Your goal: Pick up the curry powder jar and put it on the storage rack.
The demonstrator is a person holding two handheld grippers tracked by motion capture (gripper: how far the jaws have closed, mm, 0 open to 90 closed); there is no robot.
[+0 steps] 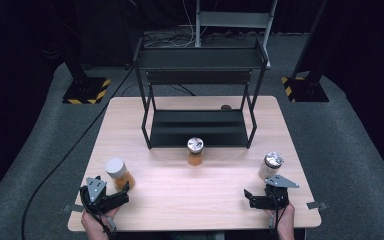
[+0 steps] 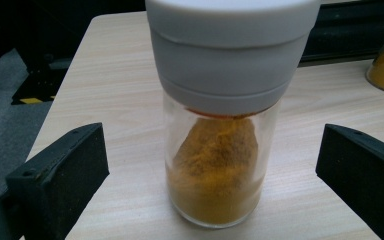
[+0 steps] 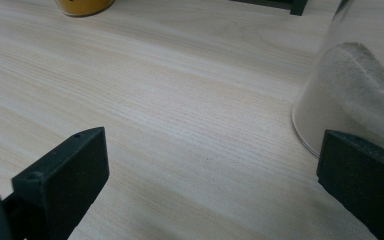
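the light wooden table (image 1: 180, 195) is being used as the work surface, with the black two-tier metal rack (image 1: 198, 95) being kept at its far side. the white-lidded glass jar of orange powder (image 2: 220, 125) is being framed upright between the spread jaws of the left gripper (image 2: 212, 170), apparently for a side grasp. the right gripper (image 3: 212, 170) is being held wide open beside the silver-lidded glass jar of white powder (image 3: 360, 95).

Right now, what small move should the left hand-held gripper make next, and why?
Probably ease forward, then close: the left hand-held gripper is open, and the white-lidded jar of orange powder stands upright, centred between its jaws but clear of both pads, just ahead on the table.
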